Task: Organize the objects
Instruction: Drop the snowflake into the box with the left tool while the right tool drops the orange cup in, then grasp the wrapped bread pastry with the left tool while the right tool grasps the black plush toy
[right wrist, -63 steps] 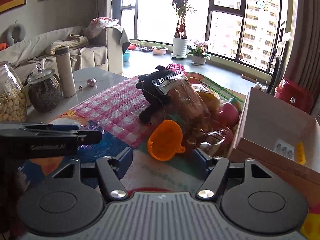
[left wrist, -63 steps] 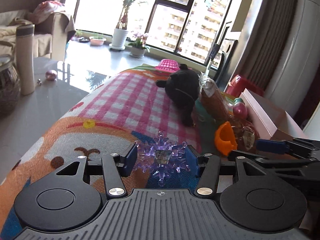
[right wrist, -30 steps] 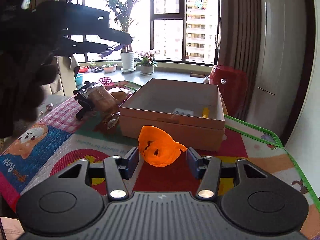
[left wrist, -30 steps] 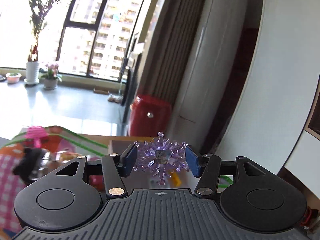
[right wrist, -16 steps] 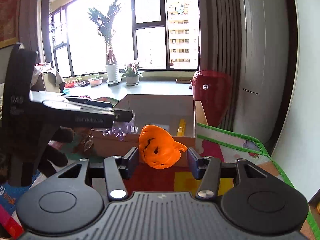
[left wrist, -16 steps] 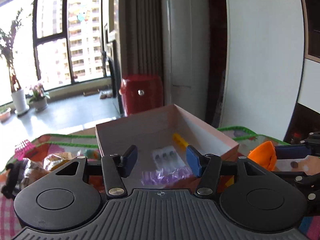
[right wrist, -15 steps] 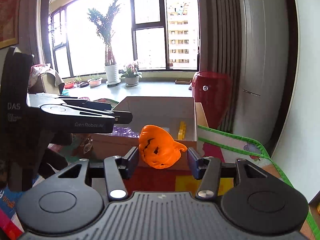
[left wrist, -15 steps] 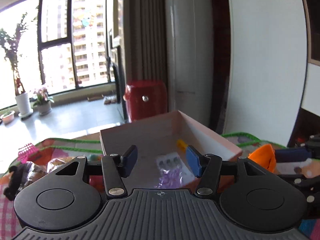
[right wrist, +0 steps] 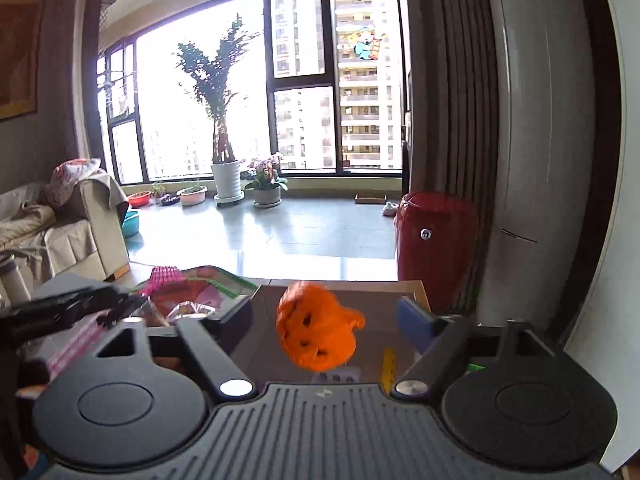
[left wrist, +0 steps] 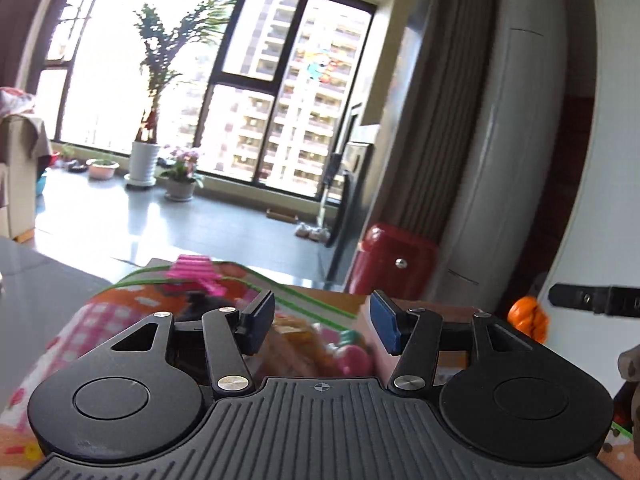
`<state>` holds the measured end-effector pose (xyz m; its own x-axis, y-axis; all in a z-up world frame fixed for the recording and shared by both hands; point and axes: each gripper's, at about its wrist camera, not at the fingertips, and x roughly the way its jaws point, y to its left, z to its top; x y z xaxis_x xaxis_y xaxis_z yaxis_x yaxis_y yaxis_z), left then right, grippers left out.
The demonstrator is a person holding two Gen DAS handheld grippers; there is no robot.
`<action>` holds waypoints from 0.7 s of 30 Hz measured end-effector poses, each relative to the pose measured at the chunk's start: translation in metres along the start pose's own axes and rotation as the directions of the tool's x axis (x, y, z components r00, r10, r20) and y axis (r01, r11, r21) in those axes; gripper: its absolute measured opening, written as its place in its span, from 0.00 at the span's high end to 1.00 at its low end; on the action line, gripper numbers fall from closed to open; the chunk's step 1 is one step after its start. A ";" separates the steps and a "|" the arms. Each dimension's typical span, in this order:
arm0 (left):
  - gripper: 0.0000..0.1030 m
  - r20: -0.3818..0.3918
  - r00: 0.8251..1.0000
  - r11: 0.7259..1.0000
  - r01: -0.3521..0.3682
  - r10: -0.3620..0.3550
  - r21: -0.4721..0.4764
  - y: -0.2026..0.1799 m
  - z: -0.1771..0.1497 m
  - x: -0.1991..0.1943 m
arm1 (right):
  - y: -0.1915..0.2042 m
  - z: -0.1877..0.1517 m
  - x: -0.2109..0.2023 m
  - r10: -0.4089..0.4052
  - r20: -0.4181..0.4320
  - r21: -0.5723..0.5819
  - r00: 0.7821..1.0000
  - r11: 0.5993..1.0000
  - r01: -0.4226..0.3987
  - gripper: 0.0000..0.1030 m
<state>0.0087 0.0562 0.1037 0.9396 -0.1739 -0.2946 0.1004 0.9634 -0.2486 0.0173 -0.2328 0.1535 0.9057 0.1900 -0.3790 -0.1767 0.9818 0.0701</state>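
Having just sprung wide, my right gripper [right wrist: 324, 320] hangs above the box [right wrist: 416, 290], orange pumpkin [right wrist: 318, 330] loose between its pads; left gripper [left wrist: 322, 322] half-open, empty.

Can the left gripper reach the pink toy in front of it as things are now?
Probably yes. The left gripper is open and empty, and the pink toy lies just beyond its fingertips with nothing between. The view is blurred, so I cannot tell how close it is.

This is a home, a living room. A sofa [right wrist: 60, 232] sits by big windows [right wrist: 208, 92] with potted plants [right wrist: 226, 176] (tall flats outside).
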 end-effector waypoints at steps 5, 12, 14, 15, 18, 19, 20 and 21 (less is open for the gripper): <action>0.44 -0.210 0.977 0.991 0.061 -0.034 0.120 0.017 -0.017 0.005 | 0.013 -0.032 0.006 0.002 -0.003 -0.012 1.000 1.000 -0.002 0.01; 0.44 -0.250 0.966 0.989 0.036 -0.071 -0.143 0.030 -0.041 0.026 | 0.006 -0.113 0.005 -0.045 -0.161 -0.029 0.986 0.999 0.040 0.00; 0.44 -0.260 0.963 0.975 0.007 -0.066 -0.224 0.030 -0.044 0.032 | 0.001 -0.121 0.000 -0.047 -0.167 -0.002 0.985 0.999 0.048 0.00; 0.44 -0.259 0.964 0.967 -0.011 -0.058 -0.255 0.030 -0.044 0.036 | -0.004 -0.125 -0.001 -0.052 -0.167 0.010 0.985 0.998 0.055 0.00; 0.44 -0.245 0.969 0.962 -0.054 -0.013 -0.267 0.027 -0.041 0.055 | -0.014 -0.134 0.007 -0.058 -0.206 0.063 0.977 0.995 0.072 0.00; 0.44 -0.242 0.970 0.962 -0.080 0.015 -0.262 0.026 -0.039 0.062 | -0.016 -0.133 0.009 -0.049 -0.213 0.076 0.976 0.995 0.066 0.00; 0.44 -0.235 0.971 0.958 -0.104 0.041 -0.266 0.026 -0.037 0.069 | -0.017 -0.133 0.008 -0.043 -0.207 0.083 0.977 0.995 0.062 0.00; 0.44 -0.225 0.973 0.955 -0.120 0.058 -0.272 0.026 -0.036 0.076 | -0.016 -0.134 0.007 -0.040 -0.205 0.084 0.978 0.995 0.058 0.00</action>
<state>0.0711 0.0609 0.0418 0.8461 -0.1594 -0.5087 -0.1055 0.8853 -0.4529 -0.0248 -0.2479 0.0258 0.8137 0.1458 -0.5627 -0.0908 0.9880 0.1248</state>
